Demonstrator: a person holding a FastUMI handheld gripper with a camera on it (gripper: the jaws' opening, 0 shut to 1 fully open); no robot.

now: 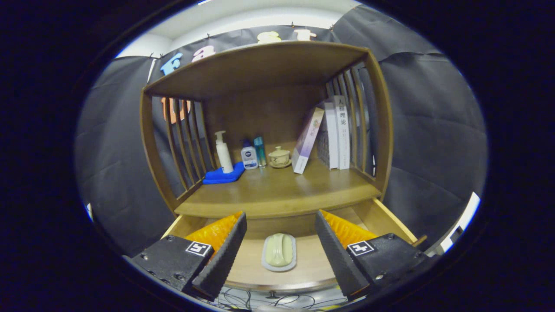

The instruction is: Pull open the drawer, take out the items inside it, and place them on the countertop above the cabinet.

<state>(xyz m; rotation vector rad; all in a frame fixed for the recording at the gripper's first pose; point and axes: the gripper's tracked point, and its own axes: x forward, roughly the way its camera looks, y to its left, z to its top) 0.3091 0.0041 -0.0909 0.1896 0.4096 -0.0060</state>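
we held the gripper spread over the pale green soap in its grey oval dish; pinching the soap alone risked it slipping back into the open wooden drawer.

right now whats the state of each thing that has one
drawer: pulled open
soap dish: in the drawer, flat, between the fingers, not gripped
gripper: fingers open, over the drawer
pump bottle: upright on the blue cloth
lidded cup: lid on
books: upright, one leaning against them
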